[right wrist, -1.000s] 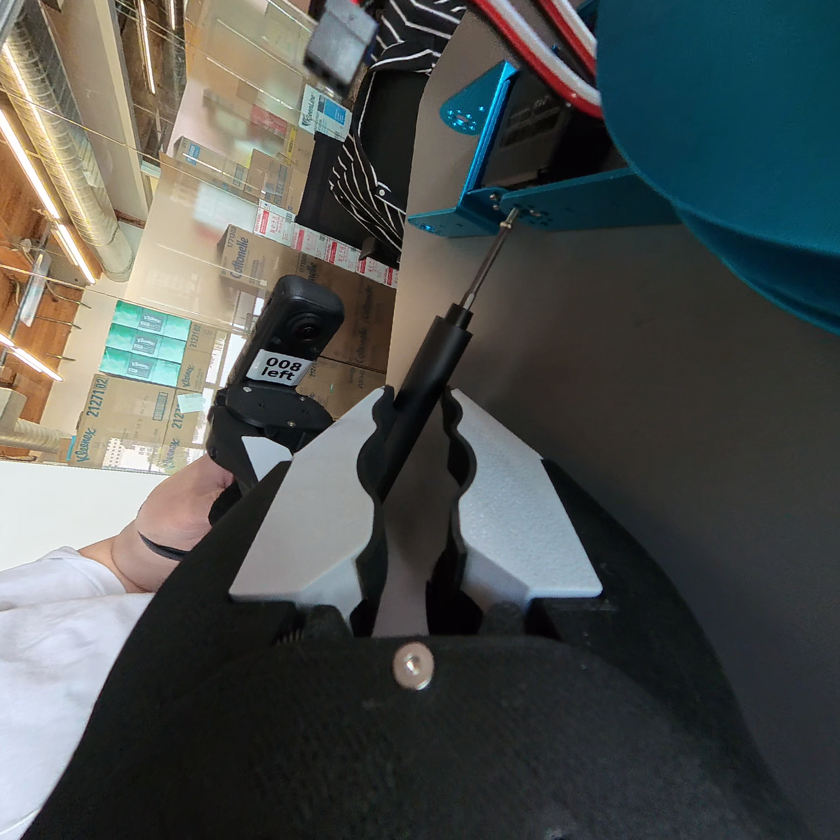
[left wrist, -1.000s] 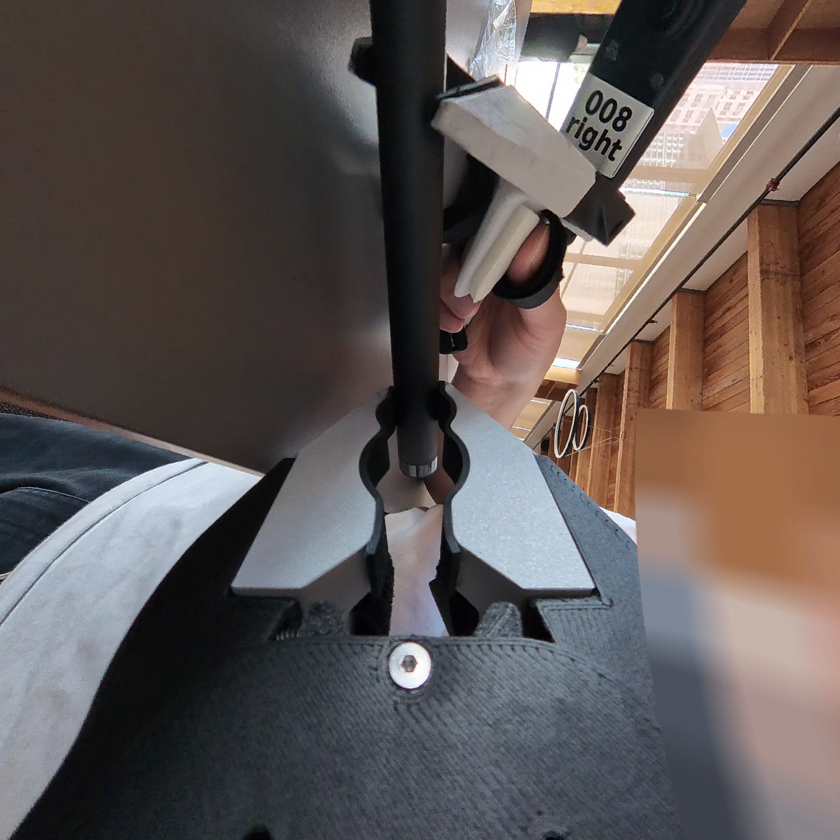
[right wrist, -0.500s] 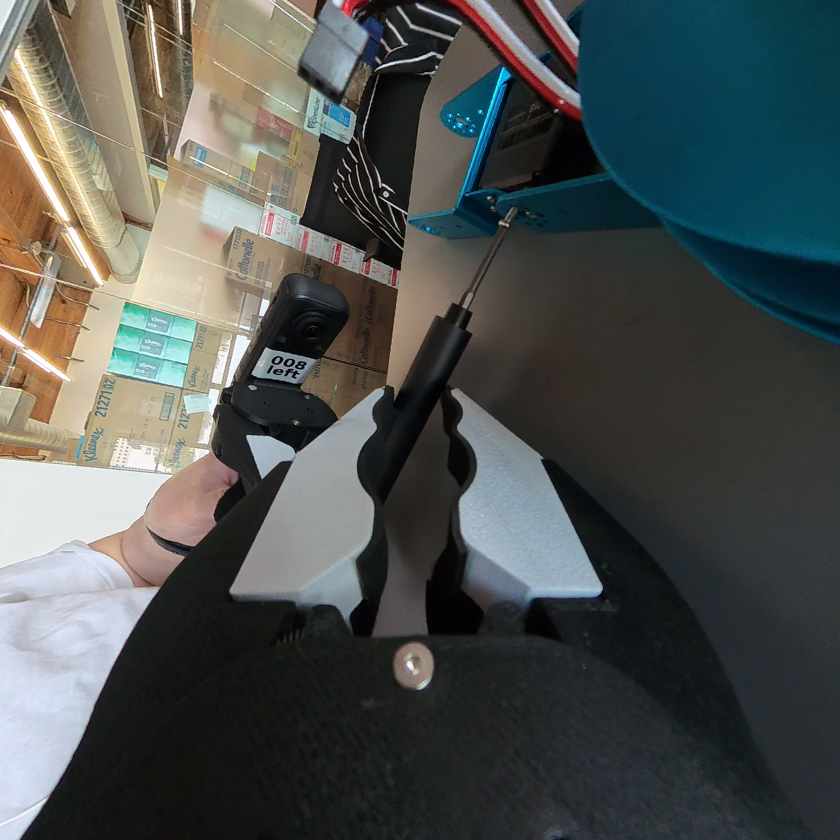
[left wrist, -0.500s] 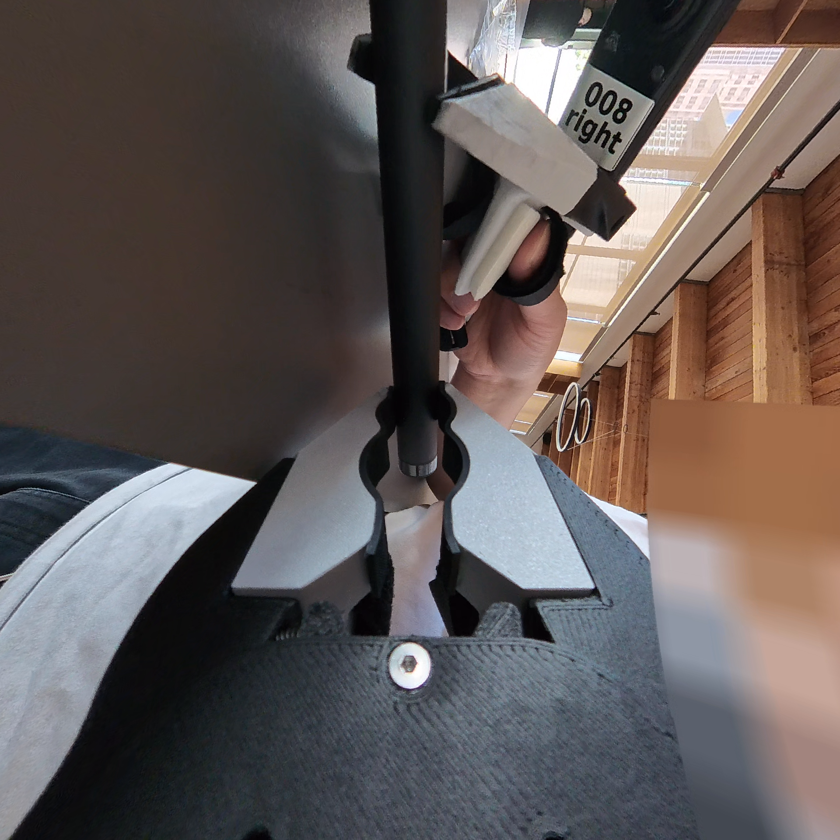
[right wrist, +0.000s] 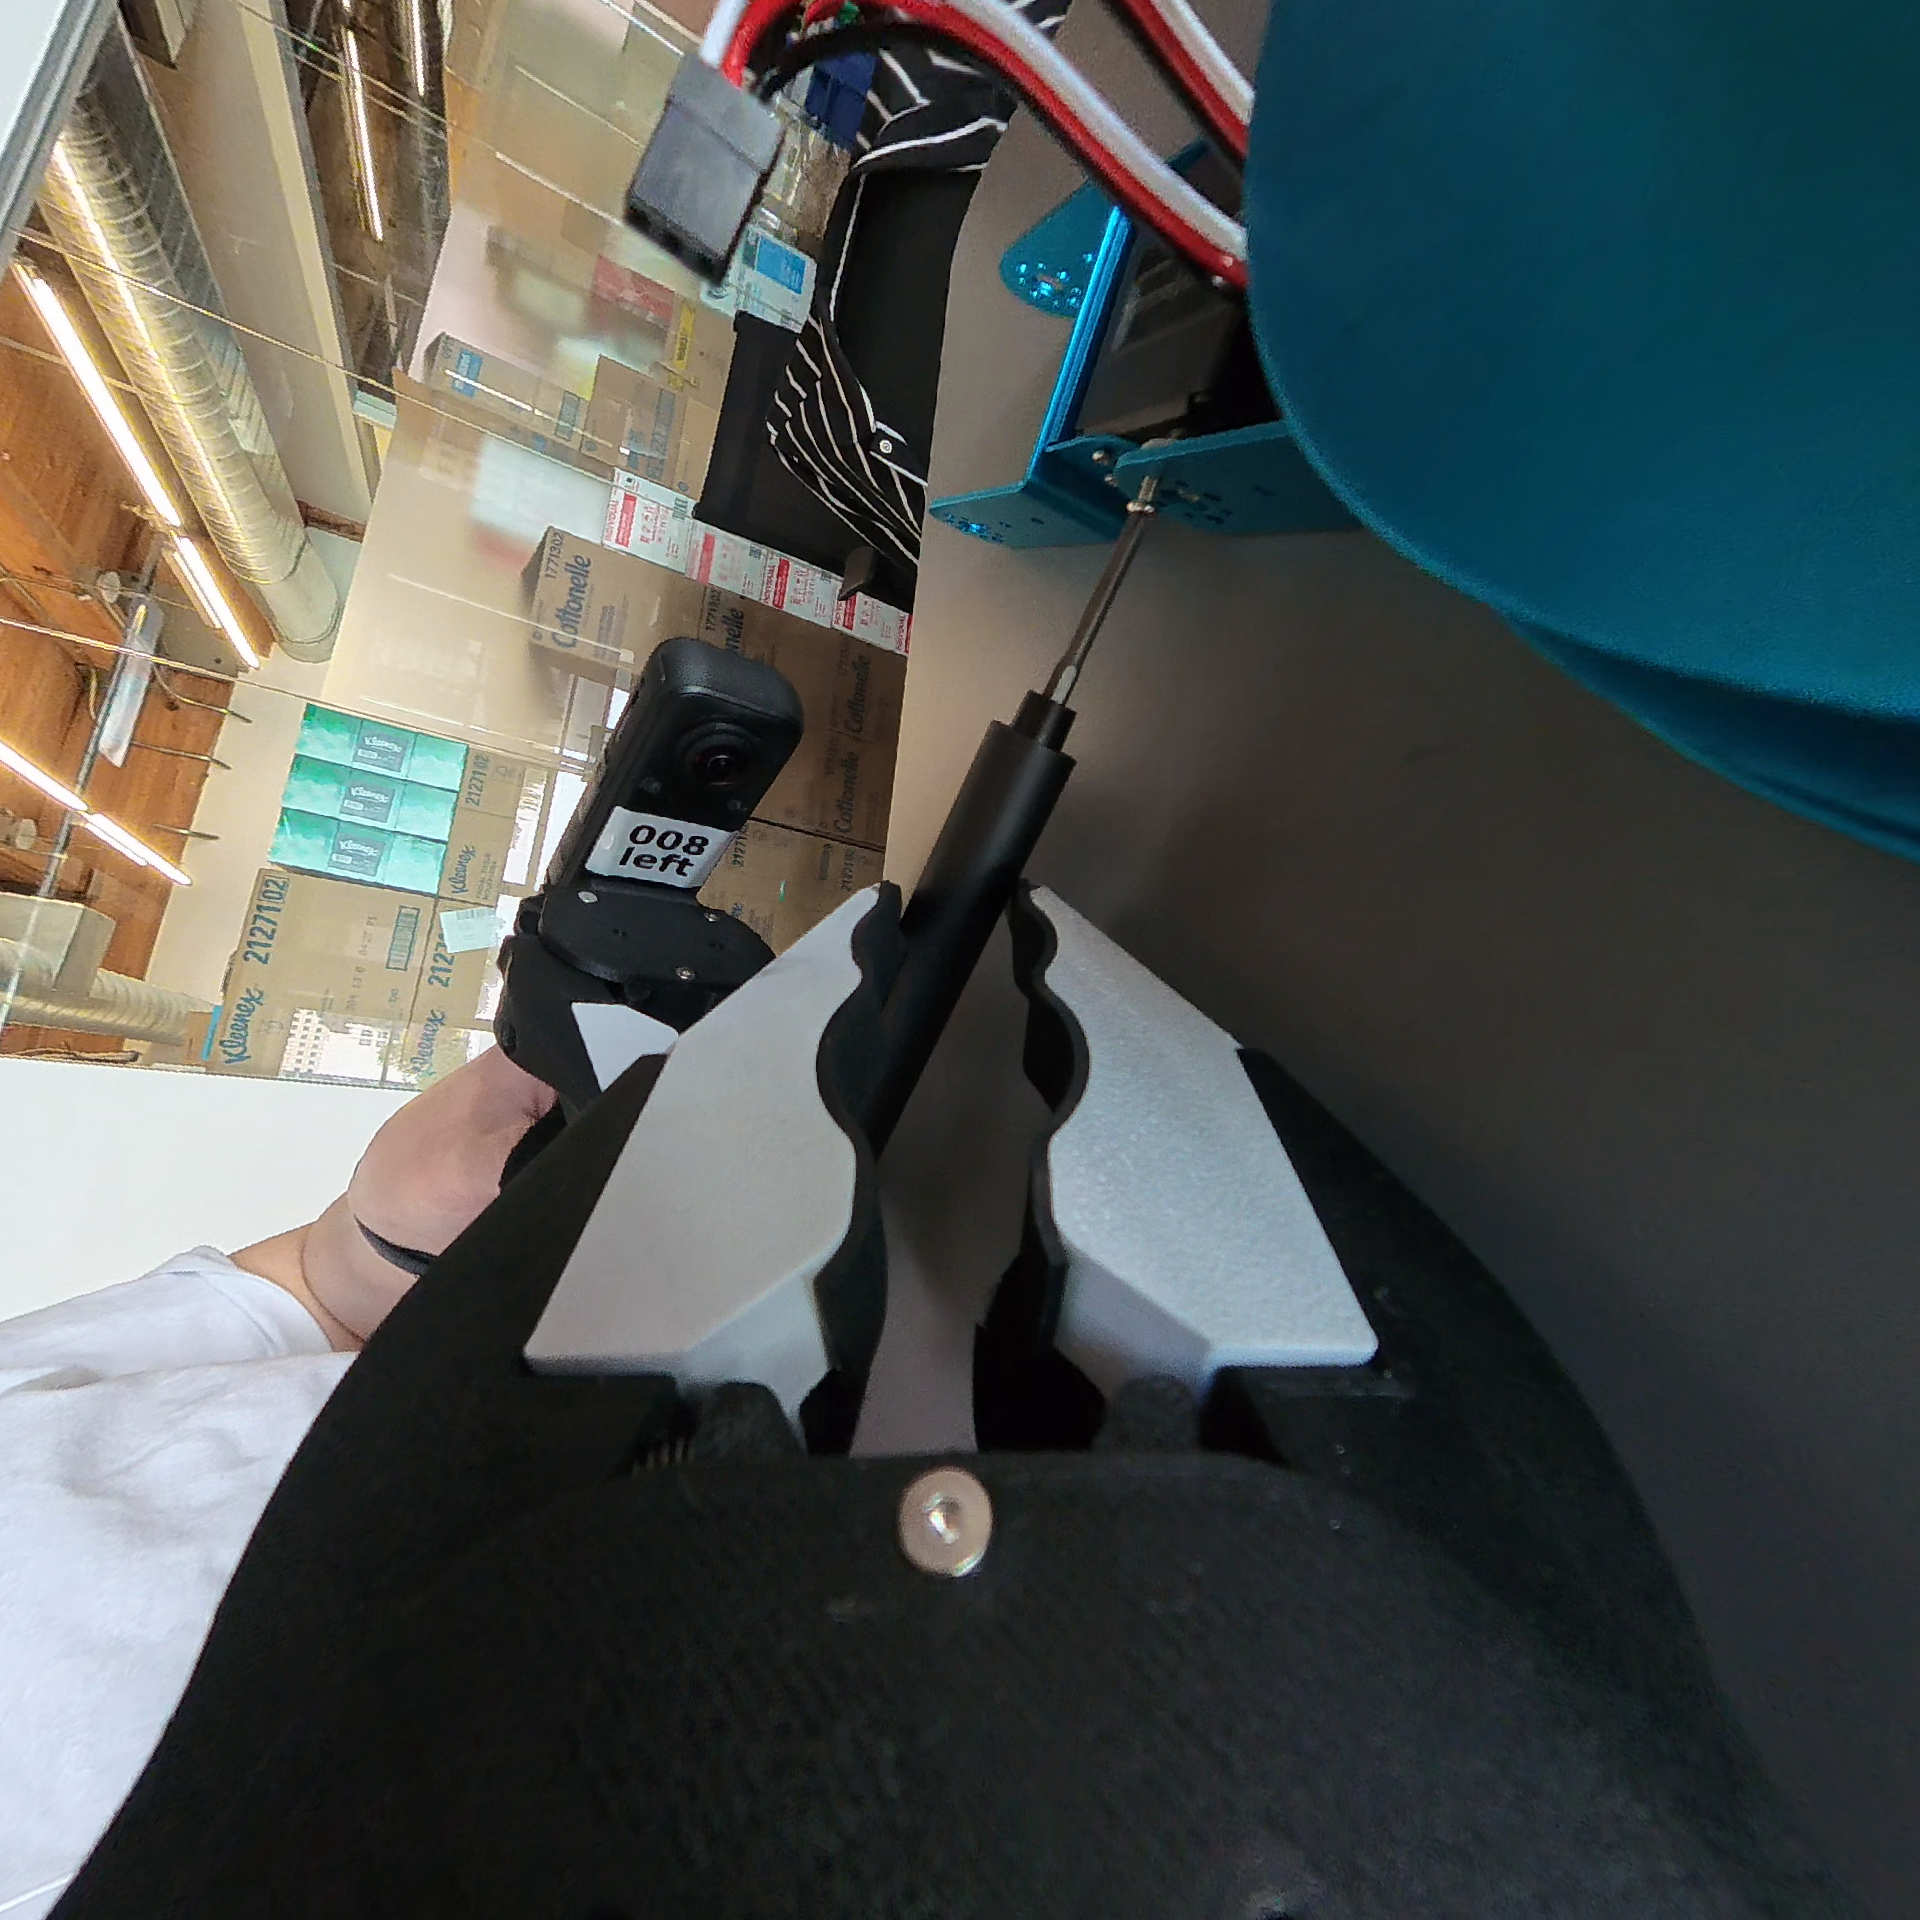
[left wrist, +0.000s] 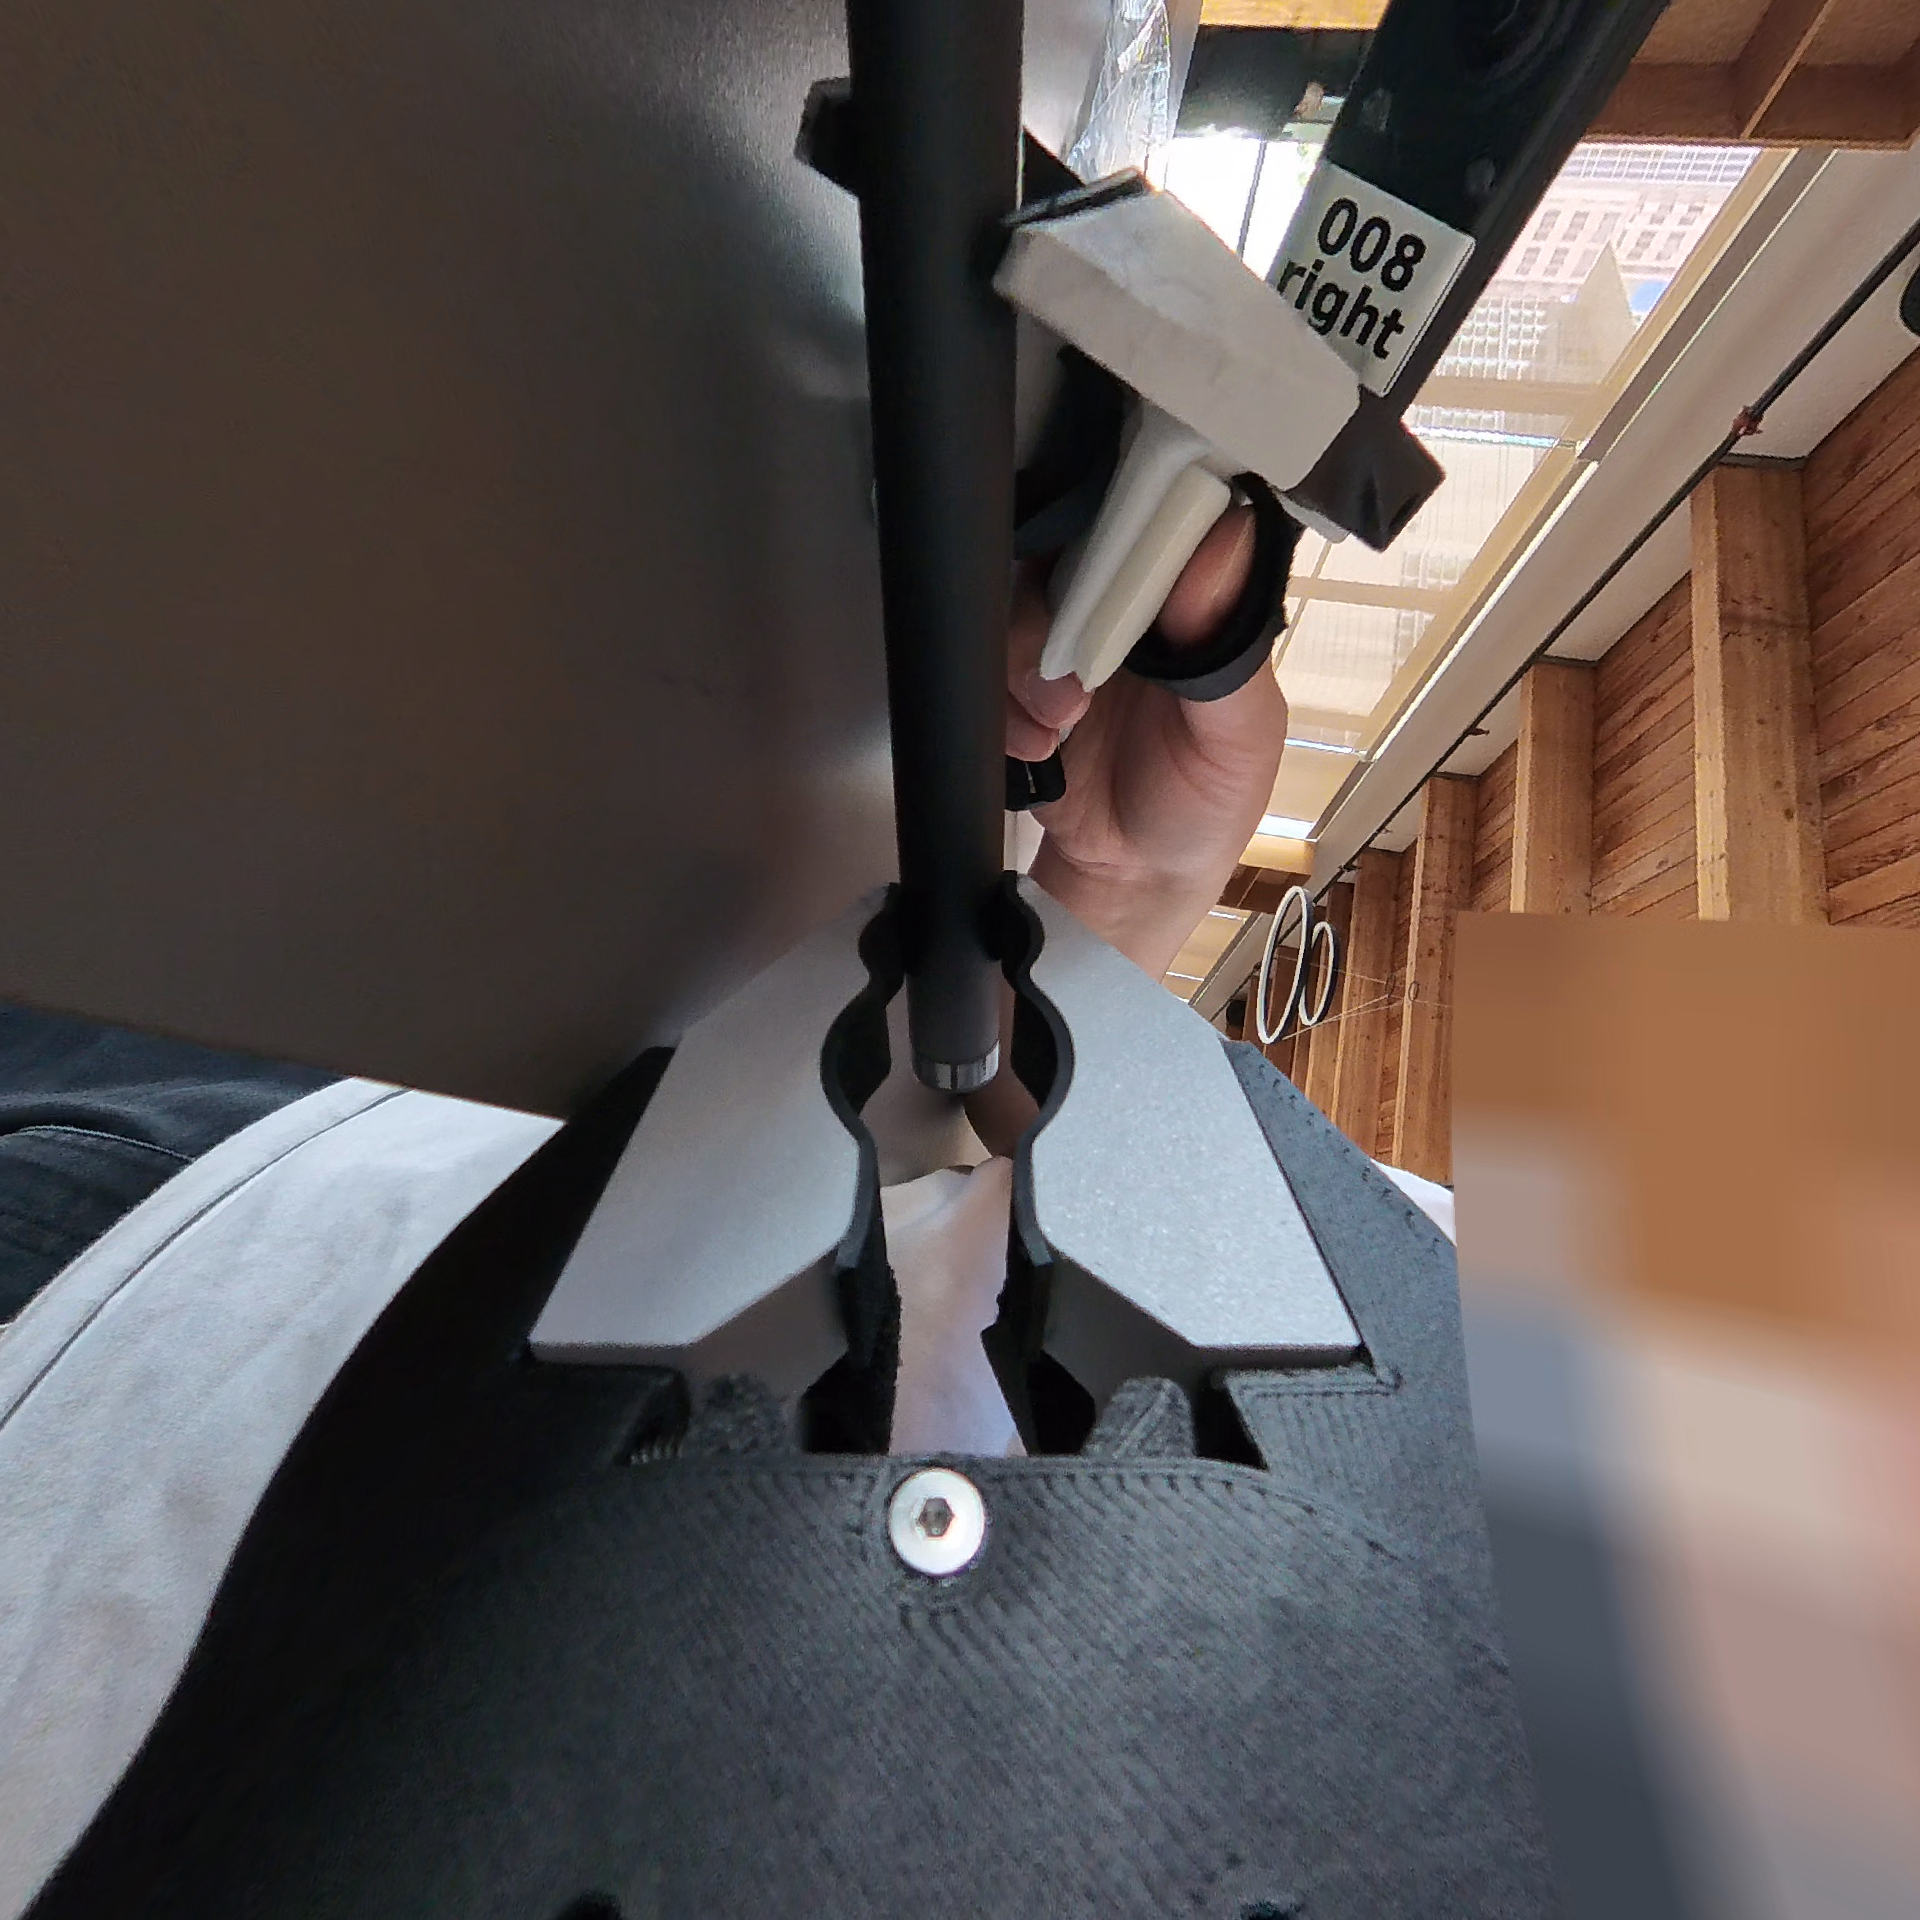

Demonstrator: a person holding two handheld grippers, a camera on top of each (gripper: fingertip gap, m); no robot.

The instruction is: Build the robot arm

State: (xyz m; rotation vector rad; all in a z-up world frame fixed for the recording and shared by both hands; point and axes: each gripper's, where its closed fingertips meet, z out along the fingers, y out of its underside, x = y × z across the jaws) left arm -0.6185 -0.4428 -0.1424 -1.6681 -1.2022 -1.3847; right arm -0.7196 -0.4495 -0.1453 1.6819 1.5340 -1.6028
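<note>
Left gripper (left wrist: 943, 914) sits at the butt end of the screwdriver (left wrist: 940, 499), fingertips on either side of the handle; farther up the same handle, the right gripper (right wrist: 954, 914) pinches it too. Ahead of the right gripper, the screwdriver's bit (right wrist: 1103, 592) runs up to a screw (right wrist: 1143, 497) in the metal bracket (right wrist: 1049, 499). Wires (right wrist: 1132, 156) lie above the bracket, cardboard boxes (right wrist: 343, 956) stacked far off to the left

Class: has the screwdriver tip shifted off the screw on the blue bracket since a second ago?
No. In the right wrist view the screwdriver tip sits on the same screw of the blue bracket as before; the right gripper is shut on its handle.
</note>
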